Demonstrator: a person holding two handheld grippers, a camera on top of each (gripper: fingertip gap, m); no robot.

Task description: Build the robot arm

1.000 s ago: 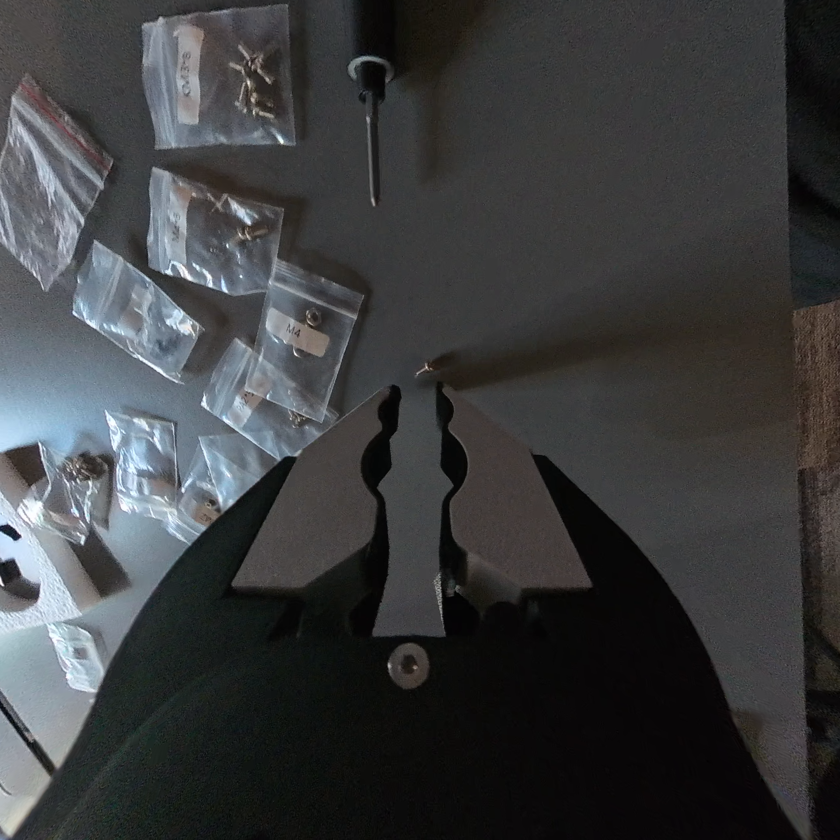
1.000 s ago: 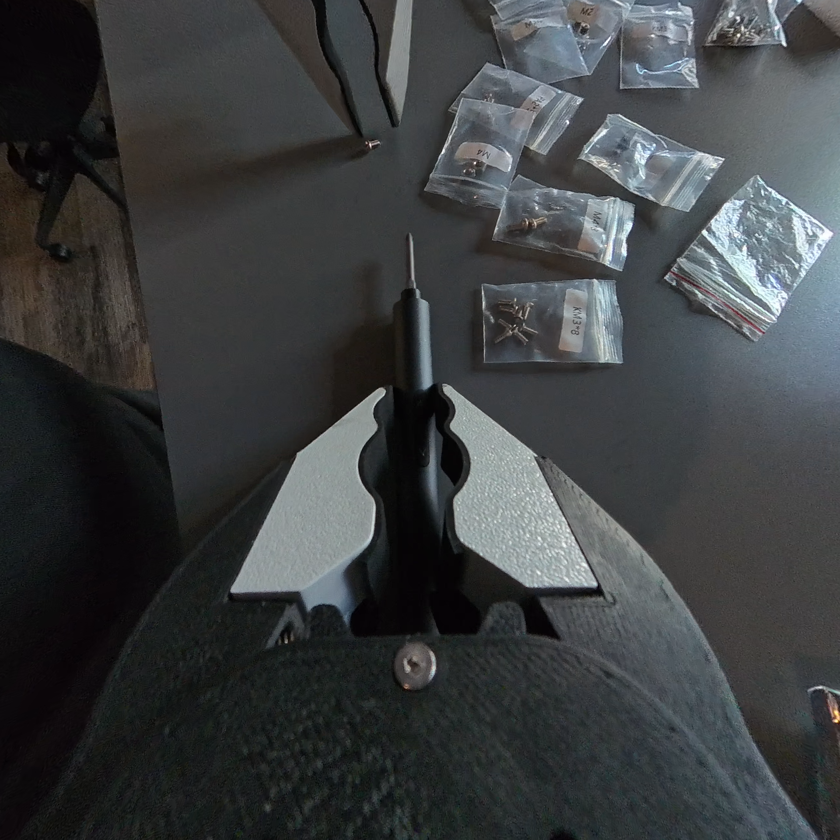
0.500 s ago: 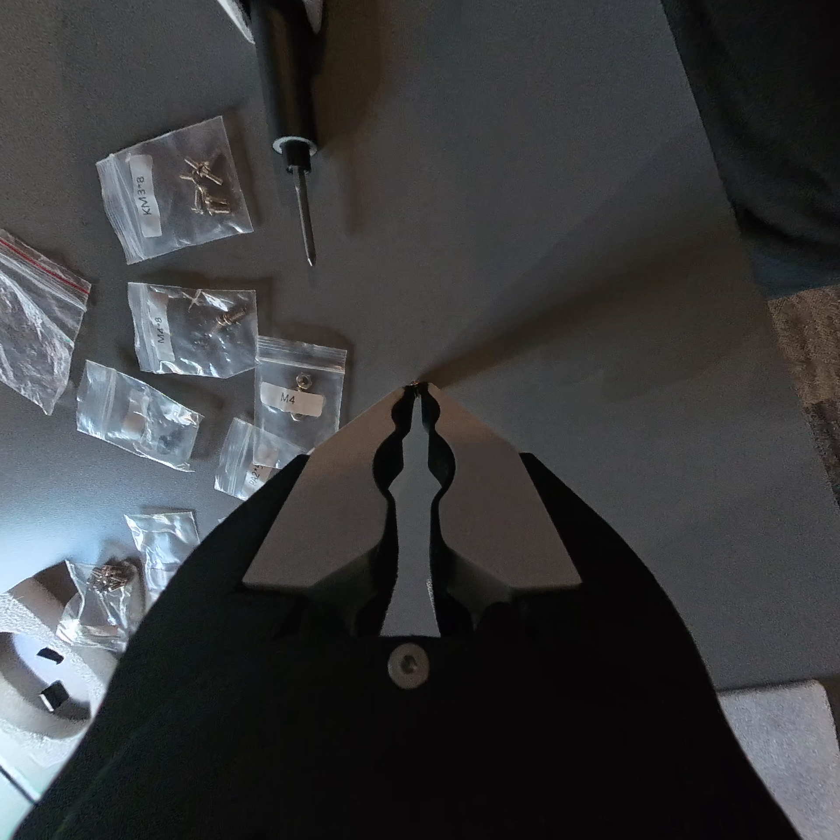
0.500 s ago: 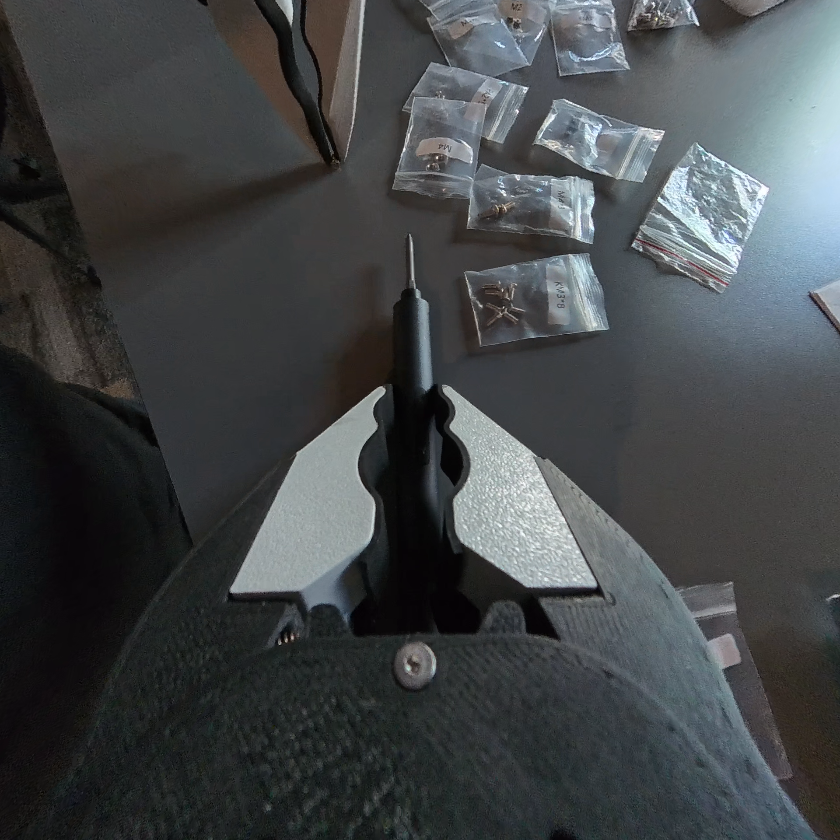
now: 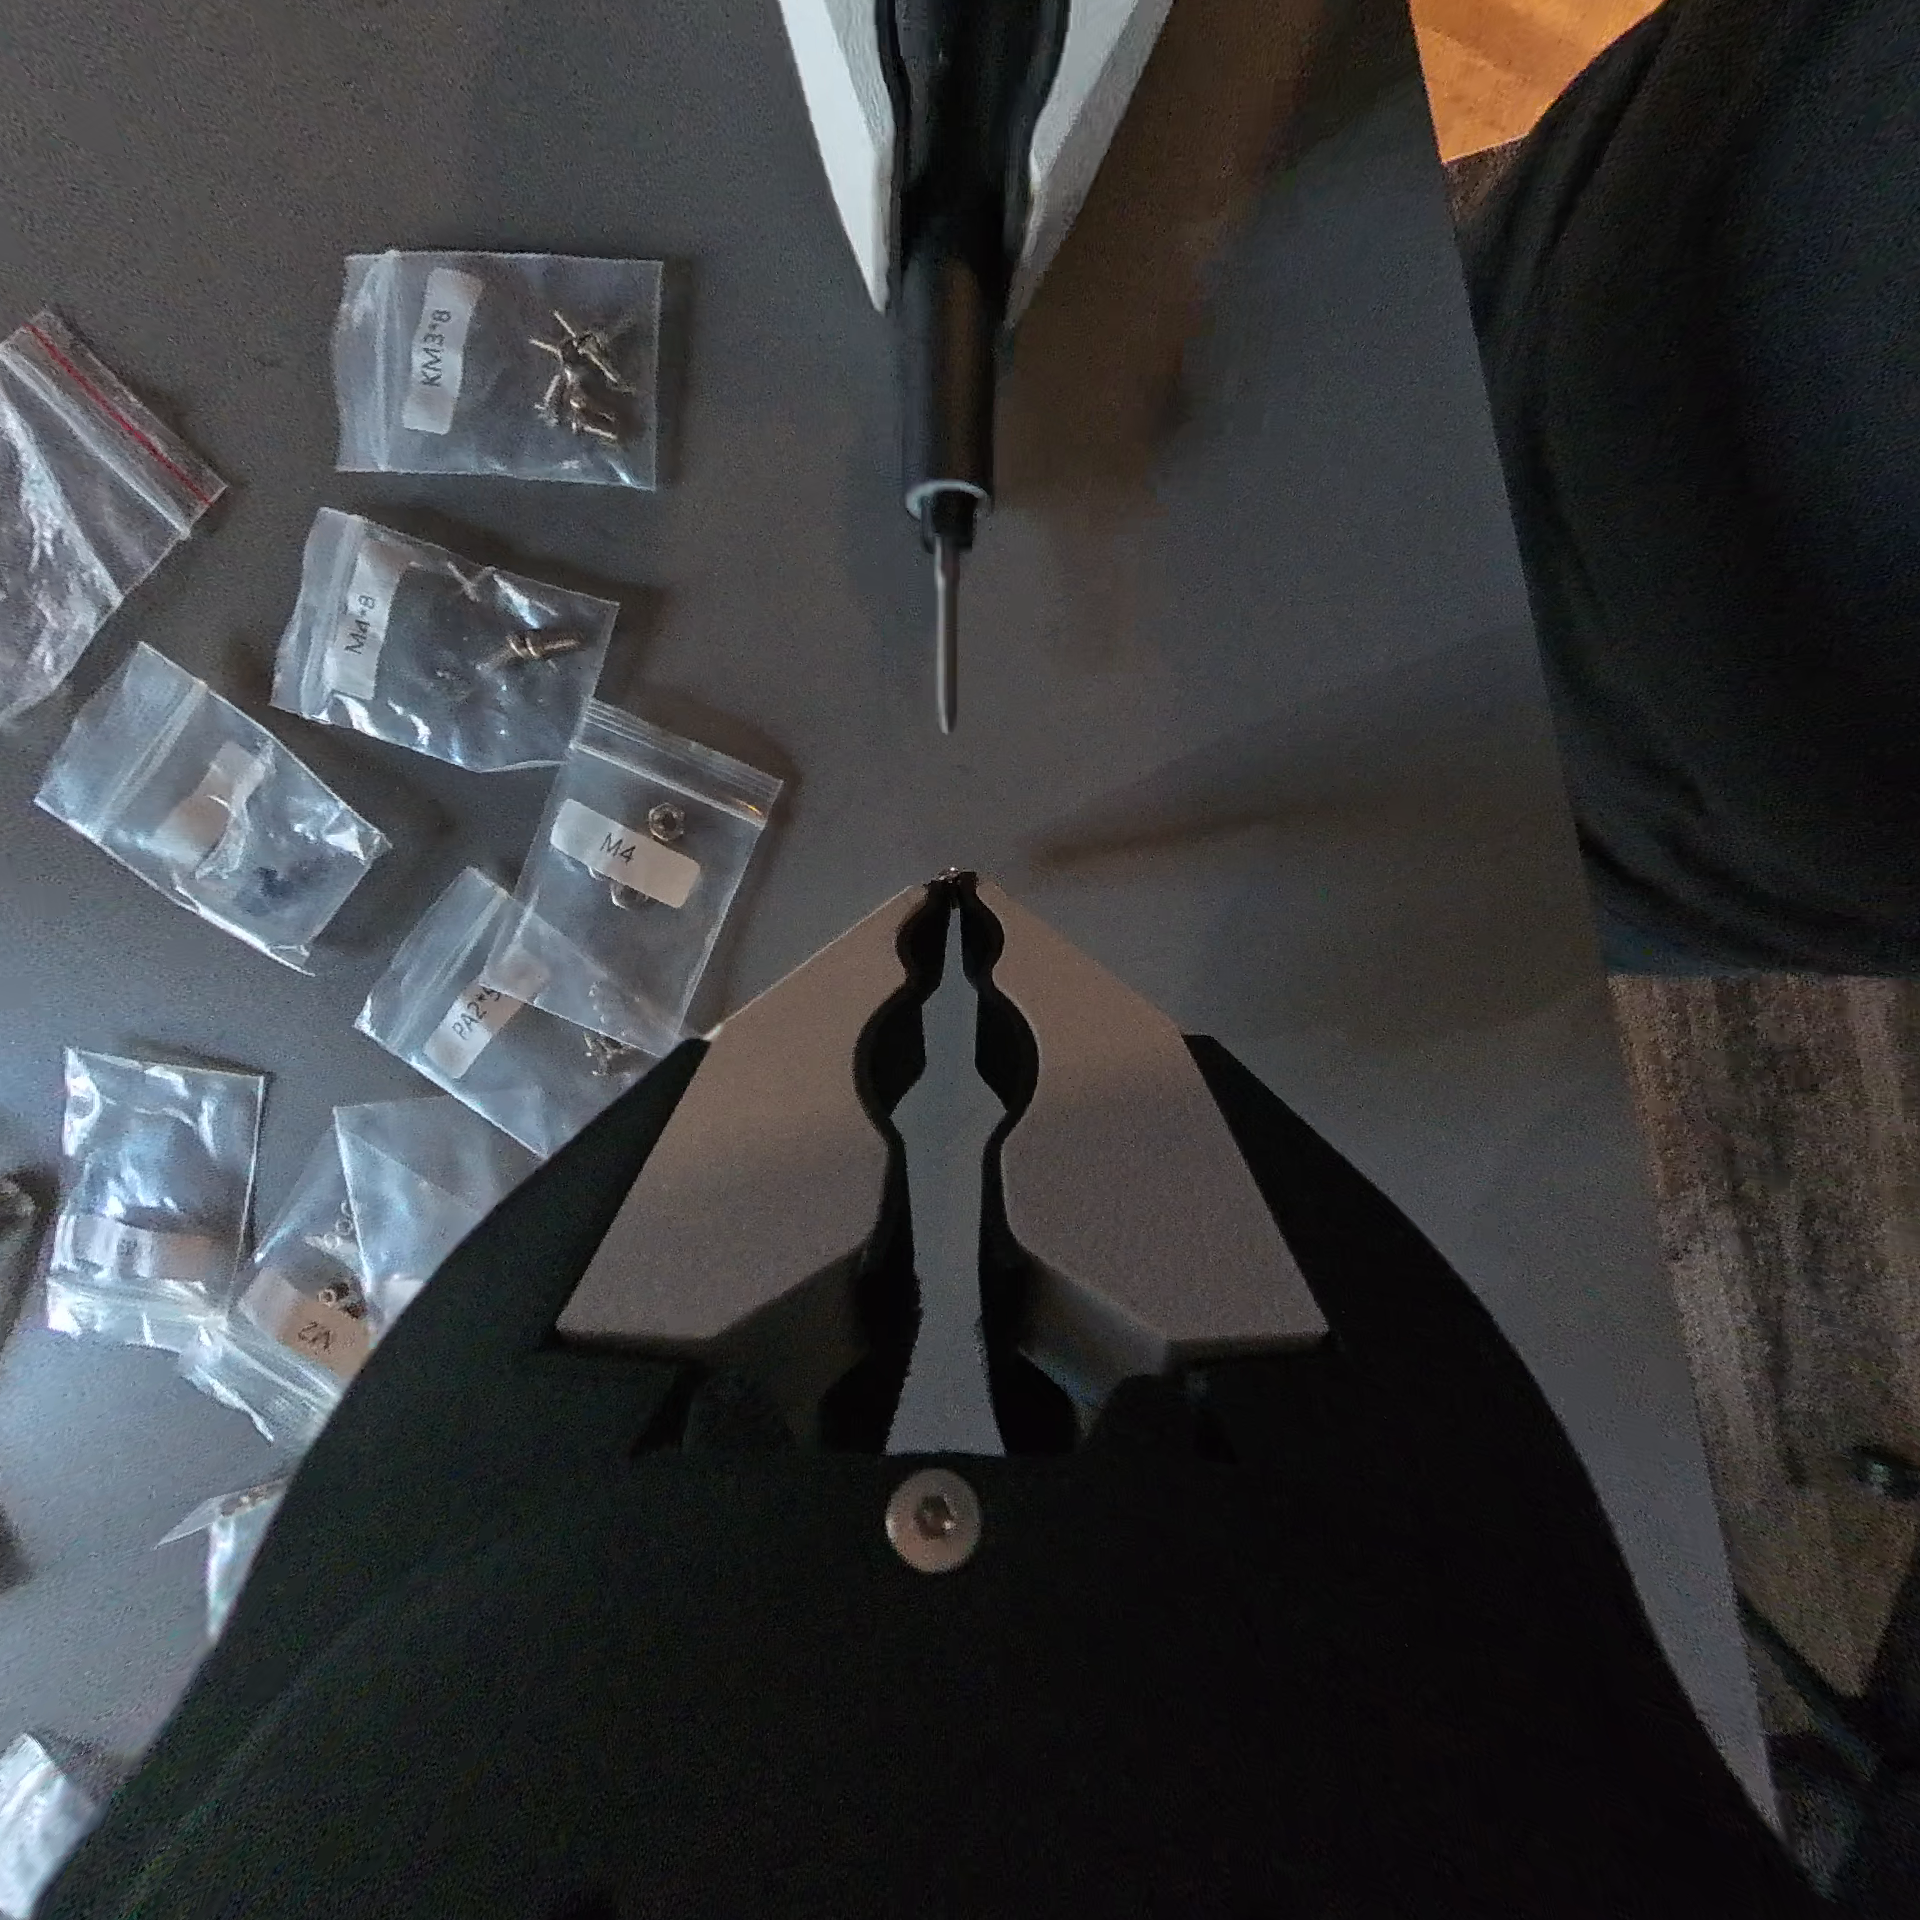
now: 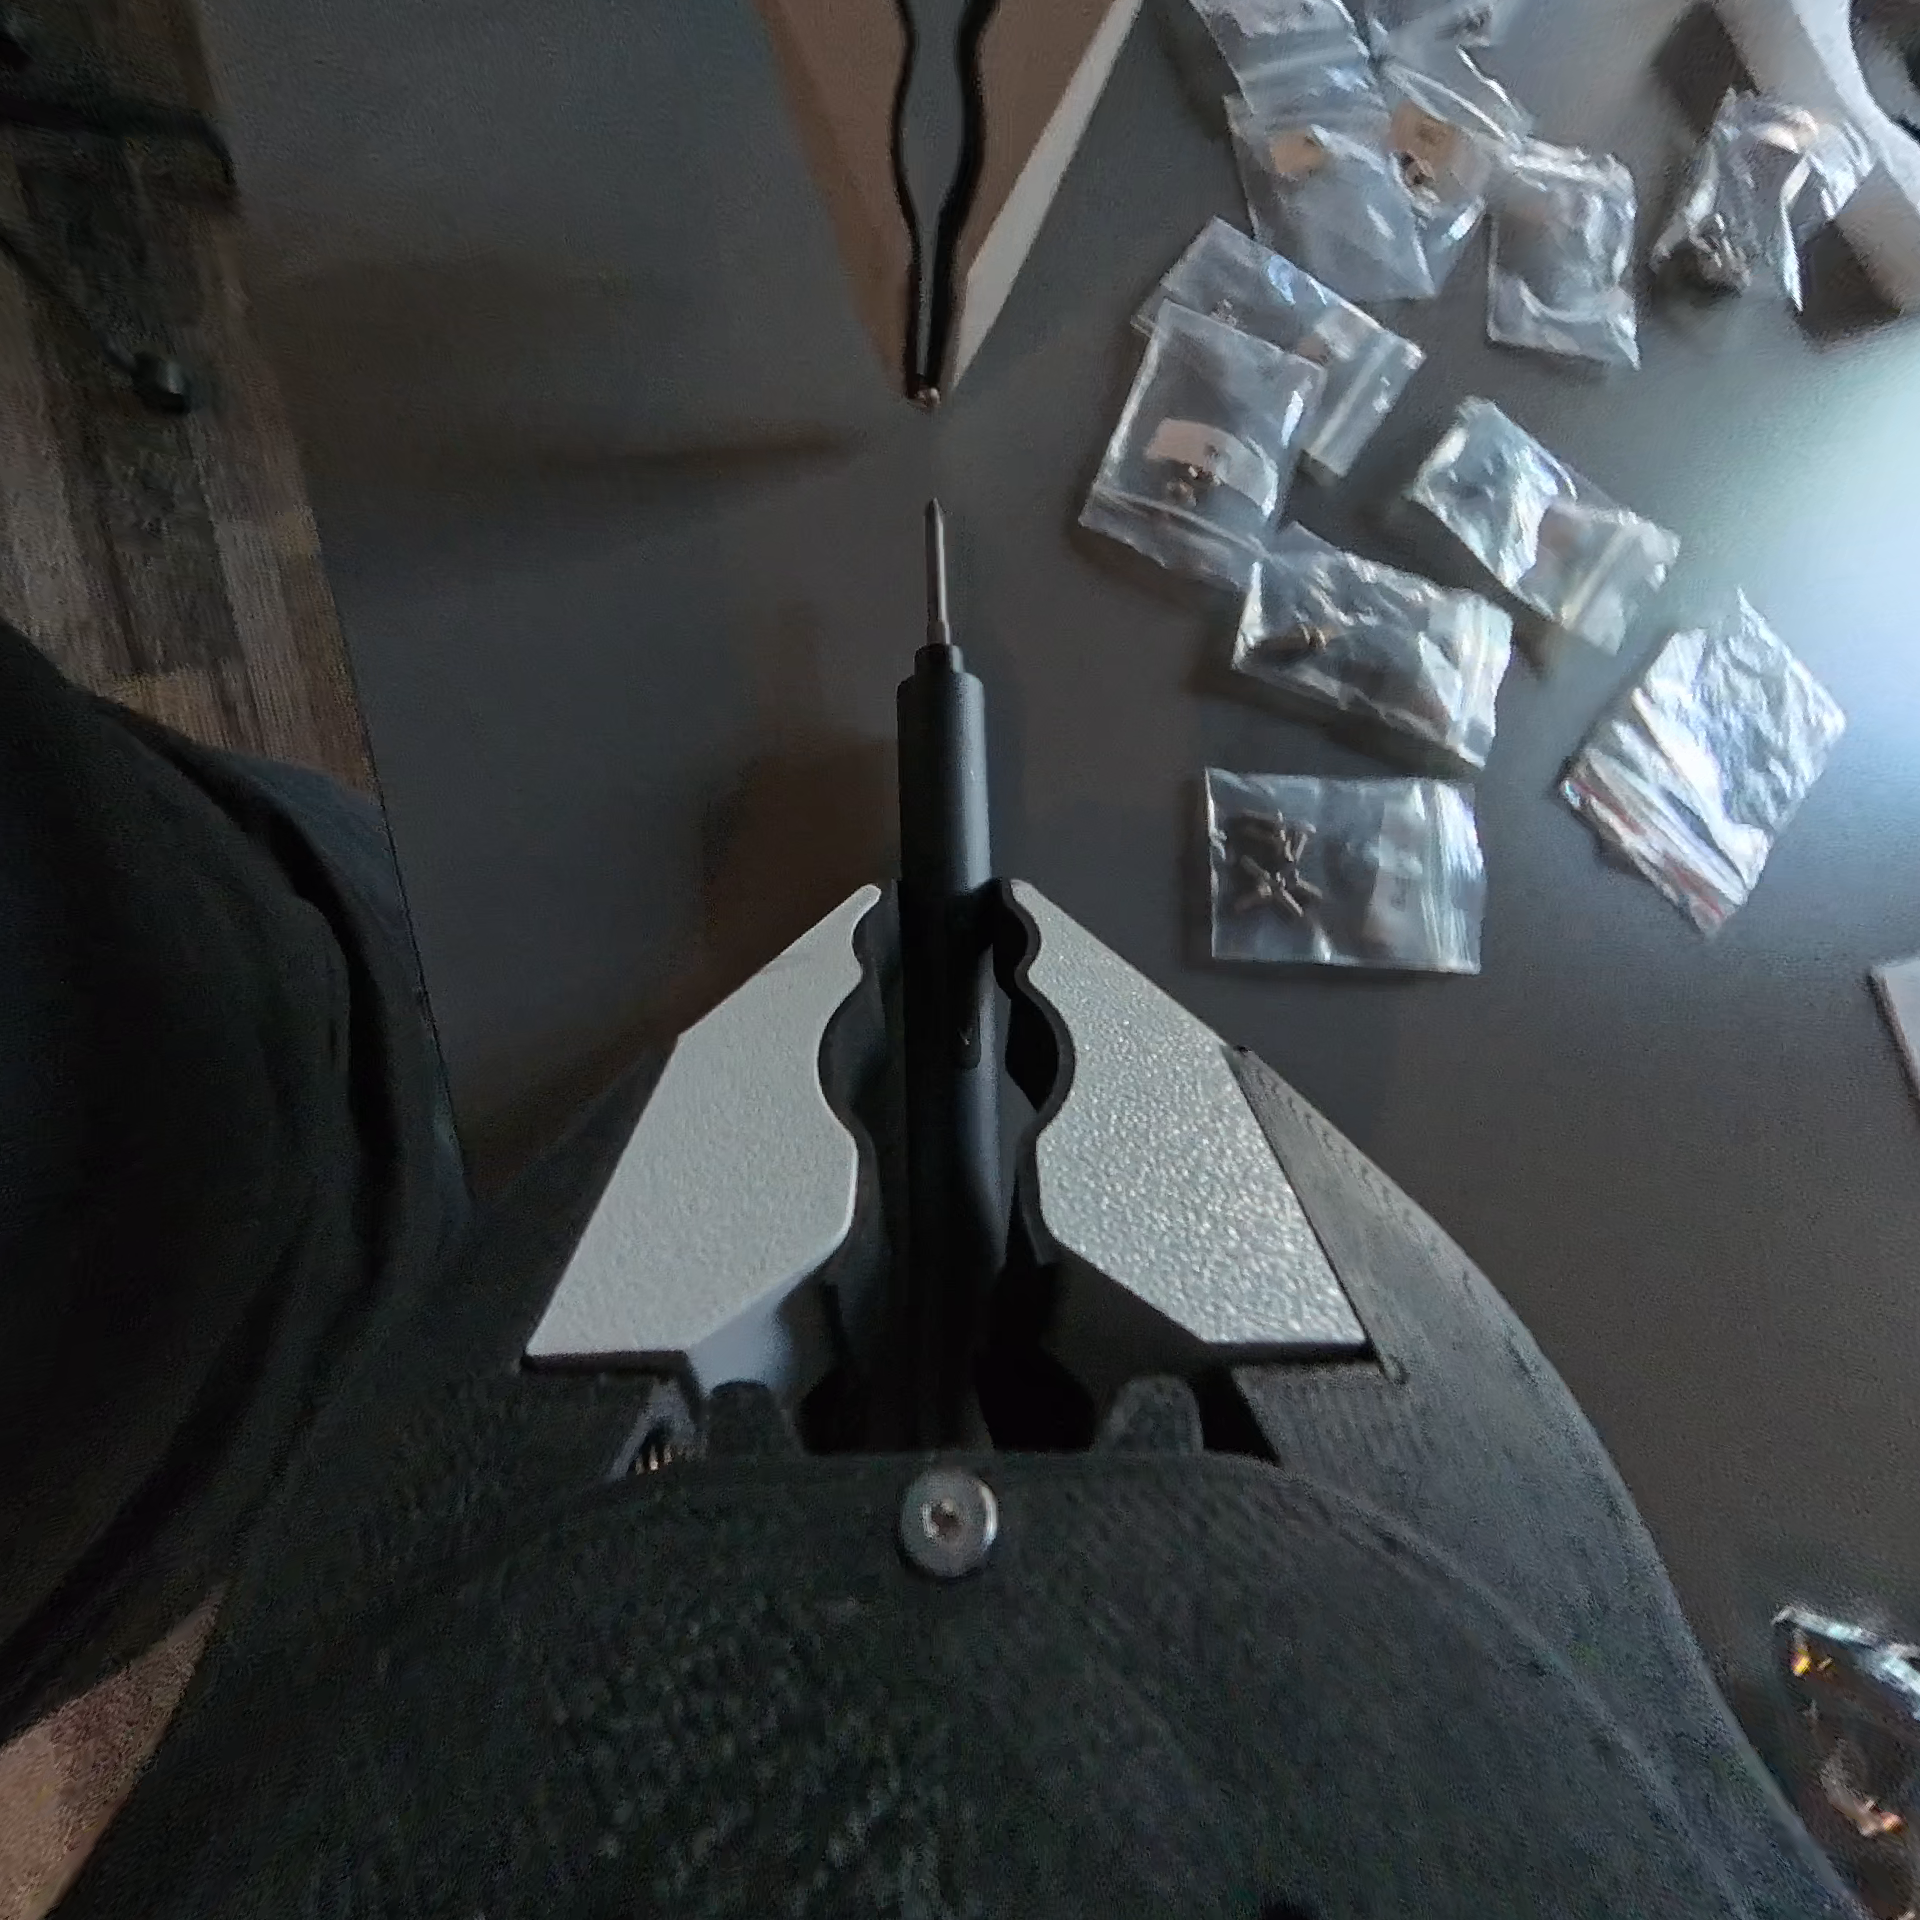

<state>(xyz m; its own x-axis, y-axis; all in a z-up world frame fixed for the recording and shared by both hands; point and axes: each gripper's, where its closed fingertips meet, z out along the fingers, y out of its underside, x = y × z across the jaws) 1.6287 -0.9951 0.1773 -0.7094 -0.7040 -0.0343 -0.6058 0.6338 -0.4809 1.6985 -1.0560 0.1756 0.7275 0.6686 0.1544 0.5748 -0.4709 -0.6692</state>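
Left wrist view: the left gripper (image 5: 953, 883) has its fingertips pressed together on a small screw (image 5: 951, 879), pinched at the very tips; a second ago the jaws stood apart and the screw lay on the dark grey table (image 5: 1247, 644) just ahead of them. Straight ahead, the right gripper (image 5: 951, 301) now enters from the top edge, clamped on a black screwdriver (image 5: 945, 416) whose thin bit points back toward the pinched screw, tip near it but apart. A second ago only the screwdriver's front end showed at the top. Off to the left of the fingers lie clear zip bags of screws and nuts (image 5: 499, 374), several overlapping, one partly under the left finger. To the right, past the table edge, a dark-clothed person (image 5: 1714, 468) and wood floor (image 5: 1766, 1195).

Right wrist view: the right gripper (image 6: 940, 894) is closed around the screwdriver (image 6: 940, 790), handle seated between the fingers, bit sticking forward. Dead ahead, the left gripper (image 6: 928, 390) reaches down from the top edge with the screw (image 6: 928, 394) at its closed tips, nearly in line with the bit and closer to it than half a second ago. The zip bags (image 6: 1345, 868) sit ahead and to the right, blurred. The table (image 6: 623, 623) ends to the left, where floor and dark clothing show.
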